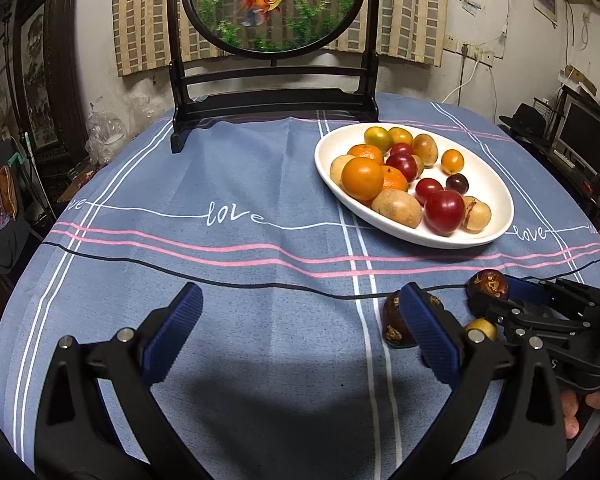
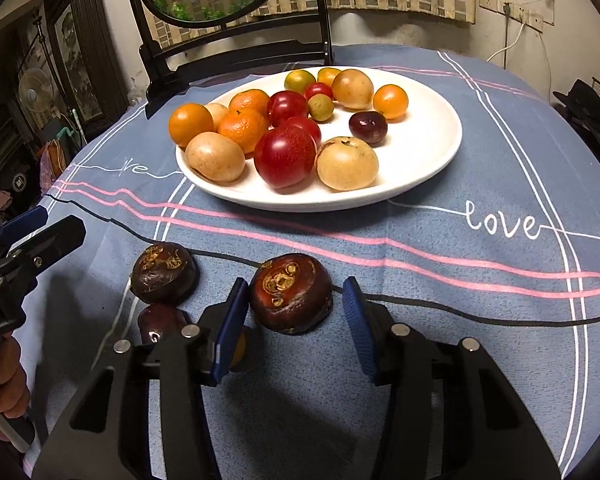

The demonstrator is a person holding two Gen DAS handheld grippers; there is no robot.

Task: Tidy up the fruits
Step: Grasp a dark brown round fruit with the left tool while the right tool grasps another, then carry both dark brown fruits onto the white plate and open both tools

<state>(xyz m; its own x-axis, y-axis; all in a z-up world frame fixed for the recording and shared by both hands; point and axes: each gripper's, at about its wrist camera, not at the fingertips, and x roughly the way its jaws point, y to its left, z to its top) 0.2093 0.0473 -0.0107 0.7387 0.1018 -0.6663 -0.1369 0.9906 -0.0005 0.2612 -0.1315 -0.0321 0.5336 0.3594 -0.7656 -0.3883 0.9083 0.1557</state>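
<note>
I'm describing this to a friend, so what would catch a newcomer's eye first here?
The white plate piled with orange, red and tan fruit, at the back of the blue tablecloth. Nearer, the right gripper brackets a dark brown fruit lying on the cloth, with a second dark fruit to its left.

Small yellow fruit (image 2: 239,347) mostly hidden behind the right tongs' (image 2: 296,330) left finger.

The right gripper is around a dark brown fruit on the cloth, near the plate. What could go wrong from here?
1. The dark fruit sits between the right gripper pads with a gap on its right side; closing off-centre could push it sideways instead of gripping it.
2. A second dark fruit and a small yellow one lie close by and might get knocked.
3. The white plate is crowded on its left, so a fruit dropped there might roll.
</note>
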